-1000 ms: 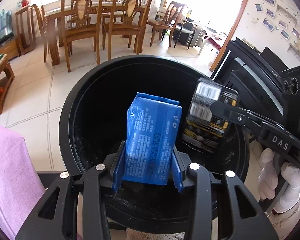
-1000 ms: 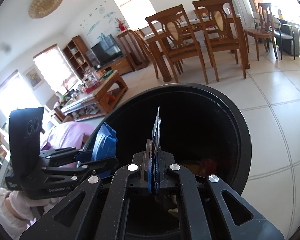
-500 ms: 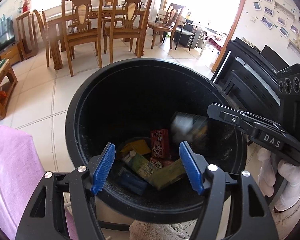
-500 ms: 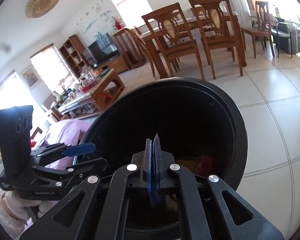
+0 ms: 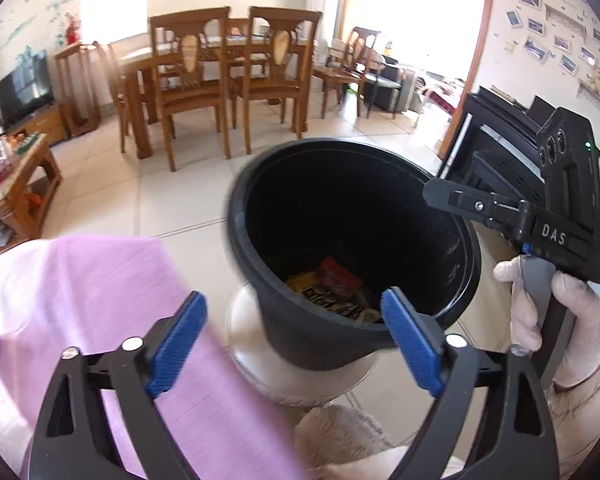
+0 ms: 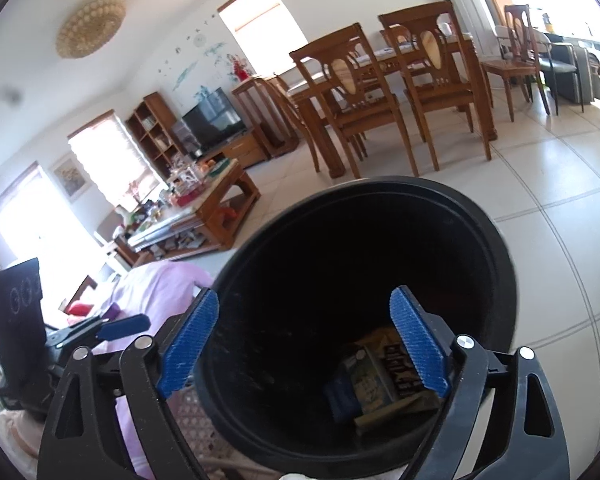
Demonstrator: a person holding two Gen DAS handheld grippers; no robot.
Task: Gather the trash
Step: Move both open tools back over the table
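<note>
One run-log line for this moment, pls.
left tongs: opening, empty | right tongs: opening, empty | black bin: wrappers inside | phase: post-drop

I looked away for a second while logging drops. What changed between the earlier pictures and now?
Both grippers let go. The left gripper dropped its blue packet and the right gripper its flat dark packet into the black bin; both lie among the wrappers at the bottom. Both sets of jaws are opening, nothing between them, and the left one has backed off toward the pink cloth. The bin stayed put.
</note>
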